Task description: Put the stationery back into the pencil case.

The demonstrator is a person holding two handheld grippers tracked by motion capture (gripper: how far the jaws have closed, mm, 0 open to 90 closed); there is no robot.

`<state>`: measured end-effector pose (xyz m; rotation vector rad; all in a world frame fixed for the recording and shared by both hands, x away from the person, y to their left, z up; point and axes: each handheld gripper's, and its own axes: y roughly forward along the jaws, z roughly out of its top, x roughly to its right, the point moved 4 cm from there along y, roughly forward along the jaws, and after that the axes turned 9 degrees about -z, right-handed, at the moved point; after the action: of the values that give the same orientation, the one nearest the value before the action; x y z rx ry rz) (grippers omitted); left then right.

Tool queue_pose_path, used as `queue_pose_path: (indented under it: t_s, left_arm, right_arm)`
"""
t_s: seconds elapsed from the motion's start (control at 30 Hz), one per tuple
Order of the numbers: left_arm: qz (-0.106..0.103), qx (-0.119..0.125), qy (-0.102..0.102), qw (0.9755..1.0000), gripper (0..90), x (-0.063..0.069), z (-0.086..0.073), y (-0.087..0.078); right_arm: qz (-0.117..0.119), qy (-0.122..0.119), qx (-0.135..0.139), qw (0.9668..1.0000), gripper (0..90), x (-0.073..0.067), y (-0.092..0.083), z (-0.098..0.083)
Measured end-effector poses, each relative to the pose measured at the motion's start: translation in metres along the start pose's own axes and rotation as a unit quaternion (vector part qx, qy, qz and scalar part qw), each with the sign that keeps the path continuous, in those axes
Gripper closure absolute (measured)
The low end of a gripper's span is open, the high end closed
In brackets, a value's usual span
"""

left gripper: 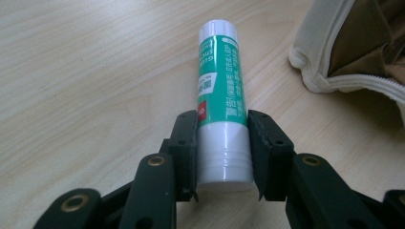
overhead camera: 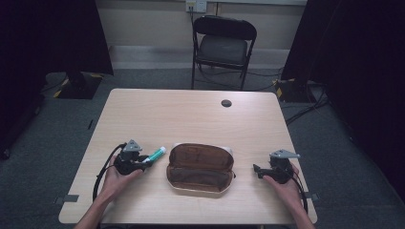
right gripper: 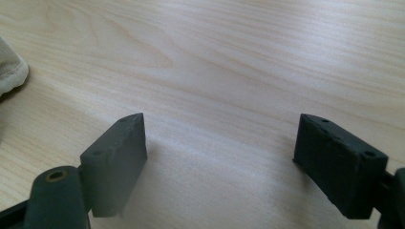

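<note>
A glue stick [overhead camera: 155, 154] with a green label and white ends sits left of an open brown pencil pouch [overhead camera: 200, 168] with a cream rim. My left gripper [overhead camera: 147, 162] is shut on the glue stick [left gripper: 220, 95] near its base, one black jaw pressed on each side, just above the wooden table [overhead camera: 191, 114]. The pouch's cream edge [left gripper: 353, 47] is close on the right in the left gripper view. My right gripper [overhead camera: 257, 169] stands to the right of the pouch. Its jaws [right gripper: 219, 129] are wide open over bare wood, with a corner of the pouch [right gripper: 9, 71] at far left.
A round black grommet [overhead camera: 226, 103] sits in the table's far middle. A black folding chair [overhead camera: 223, 45] stands behind the table. Dark curtains hang at both sides, and cables lie on the floor at the right [overhead camera: 305, 107].
</note>
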<state>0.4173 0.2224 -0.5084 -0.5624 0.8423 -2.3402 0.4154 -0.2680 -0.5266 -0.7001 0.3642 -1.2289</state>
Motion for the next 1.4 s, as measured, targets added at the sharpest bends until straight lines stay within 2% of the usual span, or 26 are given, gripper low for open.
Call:
queue_pose_path:
  t_s: [0.4, 0.5, 0.63, 0.73, 0.83, 1.03, 1.13, 1.4]
  left_arm:
    - [-0.002, 0.049, -0.013, 0.9987, 65.5, -0.004, 0.006, -0.019]
    - [-0.009, 0.058, -0.016, 0.9981, 65.6, -0.002, 0.006, -0.023]
    - [-0.013, 0.073, -0.008, 0.9972, 65.5, 0.004, 0.012, -0.029]
    - [-0.021, 0.093, 0.0, 0.9954, 65.5, 0.008, 0.019, -0.036]
    - [-0.022, 0.101, 0.015, 0.9945, 65.5, 0.013, 0.025, -0.043]
    - [-0.029, 0.118, 0.023, 0.9923, 65.5, 0.018, 0.035, -0.049]
    - [-0.035, 0.126, 0.036, 0.9907, 65.5, 0.026, 0.041, -0.053]
    - [-0.061, 0.161, 0.07, 0.9826, 65.5, 0.053, 0.058, -0.067]
  right_arm:
    - [0.002, -0.002, 0.0, 1.0, 17.3, 0.0, 0.001, 0.001]
    - [0.002, -0.002, 0.0, 1.0, 17.3, 0.0, 0.001, 0.001]
    - [0.002, -0.002, 0.0, 1.0, 17.3, 0.0, 0.001, 0.001]
    - [0.003, -0.003, 0.0, 1.0, 17.4, 0.0, 0.001, 0.001]
    - [0.003, -0.003, 0.0, 1.0, 17.3, 0.0, 0.001, 0.001]
    - [0.005, -0.004, 0.0, 1.0, 17.3, 0.0, 0.001, 0.001]
    - [0.005, -0.004, 0.0, 1.0, 17.3, 0.0, 0.001, 0.001]
    - [0.005, -0.004, 0.0, 1.0, 17.3, 0.0, 0.001, 0.001]
